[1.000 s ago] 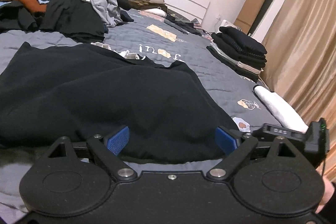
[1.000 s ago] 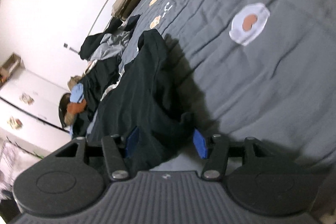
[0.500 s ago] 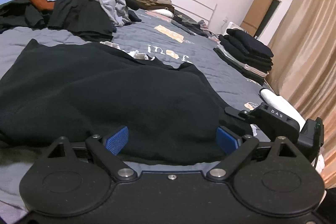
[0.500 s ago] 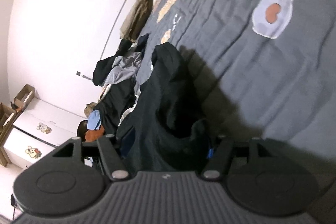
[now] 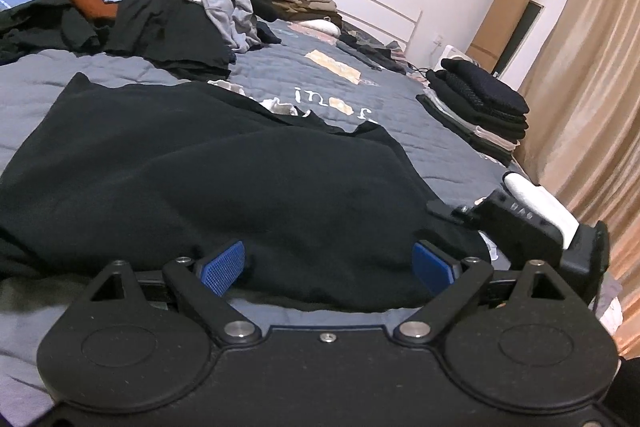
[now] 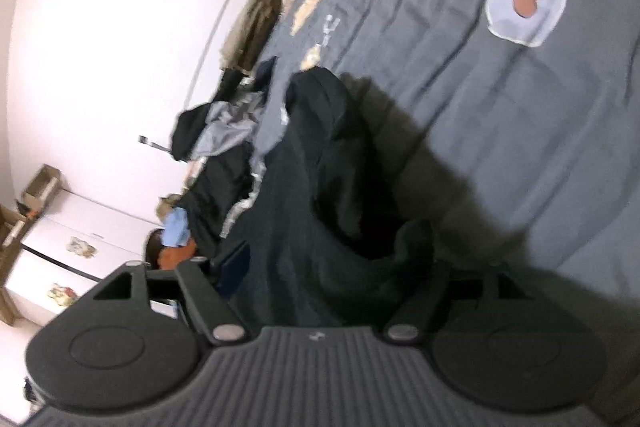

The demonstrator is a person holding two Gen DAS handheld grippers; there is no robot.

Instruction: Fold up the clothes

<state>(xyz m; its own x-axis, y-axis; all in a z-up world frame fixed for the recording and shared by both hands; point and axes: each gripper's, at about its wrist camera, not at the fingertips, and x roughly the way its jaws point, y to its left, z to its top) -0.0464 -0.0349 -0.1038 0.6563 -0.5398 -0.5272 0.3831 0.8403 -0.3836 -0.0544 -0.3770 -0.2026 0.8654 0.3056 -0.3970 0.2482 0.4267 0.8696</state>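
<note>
Black garment (image 5: pixel 224 179): lying spread across the grey quilt (image 5: pixel 420 131), filling the centre and left of the left wrist view, its near hem running along the bottom between the blue pads. Left gripper (image 5: pixel 328 267): sitting low at the bottom centre of that view with its fingers standing wide apart, the blue pads (image 5: pixel 222 265) resting at the hem and clamping nothing. Right gripper (image 5: pixel 532 227): showing at the lower right of the left wrist view as a black body at the garment's right corner. In the right wrist view, which is tilted and blurred, the right gripper (image 6: pixel 320 283) is sitting at the bottom centre with a bunched fold of the black garment (image 6: pixel 320 211) lying between its fingers; the pads are hidden by cloth, so whether it is pinching the fabric cannot be told. Loose clothes heap (image 5: pixel 168 15): lying at the upper left of the left wrist view, black, grey, blue and orange pieces mixed. Folded dark stack (image 5: pixel 480 99): sitting at the right of the quilt, near the beige curtain (image 5: pixel 592 75). White rolled item (image 5: pixel 536 199): lying just behind the right gripper.
</note>
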